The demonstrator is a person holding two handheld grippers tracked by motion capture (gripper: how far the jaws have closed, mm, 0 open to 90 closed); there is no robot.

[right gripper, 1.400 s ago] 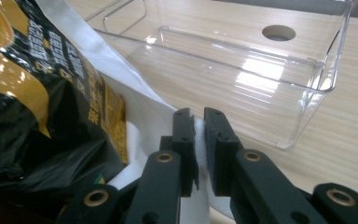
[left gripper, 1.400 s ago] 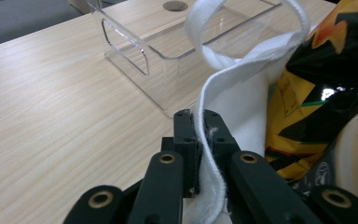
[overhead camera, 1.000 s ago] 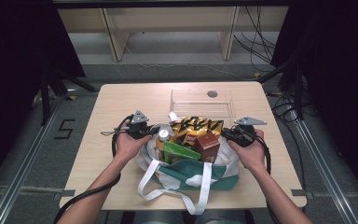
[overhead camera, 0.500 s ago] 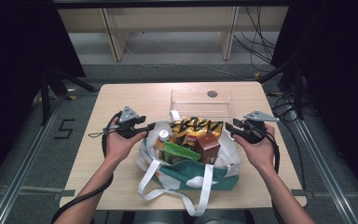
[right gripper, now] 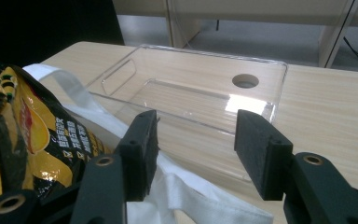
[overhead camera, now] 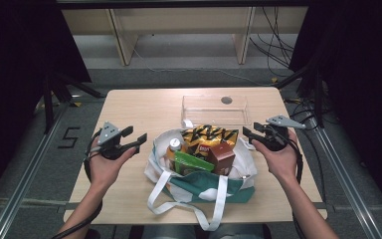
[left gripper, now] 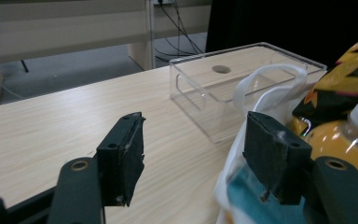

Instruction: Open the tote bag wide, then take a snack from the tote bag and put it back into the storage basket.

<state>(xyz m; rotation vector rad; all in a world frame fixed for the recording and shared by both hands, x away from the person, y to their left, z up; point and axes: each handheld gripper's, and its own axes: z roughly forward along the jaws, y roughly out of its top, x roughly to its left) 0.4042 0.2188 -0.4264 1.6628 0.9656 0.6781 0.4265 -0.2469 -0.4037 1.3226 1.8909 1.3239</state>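
Left gripper (overhead camera: 135,141): jaws wide apart, nothing between them; they have just been opening. It hovers above bare table (overhead camera: 129,107), just off the bag's left flank.

Right gripper (overhead camera: 248,135): jaws likewise spread and empty, also just opened, held just beside the bag's right rim.

Tote bag (overhead camera: 199,186): white and teal fabric, between the two grippers, mouth gaping, long white straps (overhead camera: 219,199) trailing toward the person's edge of the table. Neither gripper touches it.

Contents, crowded above the rim: orange drink bottle (left gripper: 340,140) with white cap, nearest the left gripper; green packet (overhead camera: 191,162); brown carton (overhead camera: 222,155), nearest the right gripper; yellow-black snack bag (right gripper: 32,135) at the back.

Clear plastic tray (right gripper: 191,93): empty, beyond both grippers, just behind the bag; one white strap loop lies against its near wall.

Hazards, as judged:
- The bag is soft and unsupported, so its sides may slump and the tall bottle or carton may tip out.
- A jaw reaching in may snag a strap and drag the whole bag.
- The snack bag is slippery and may crush or slide under a pinch.
- The light tray may skid if nudged.
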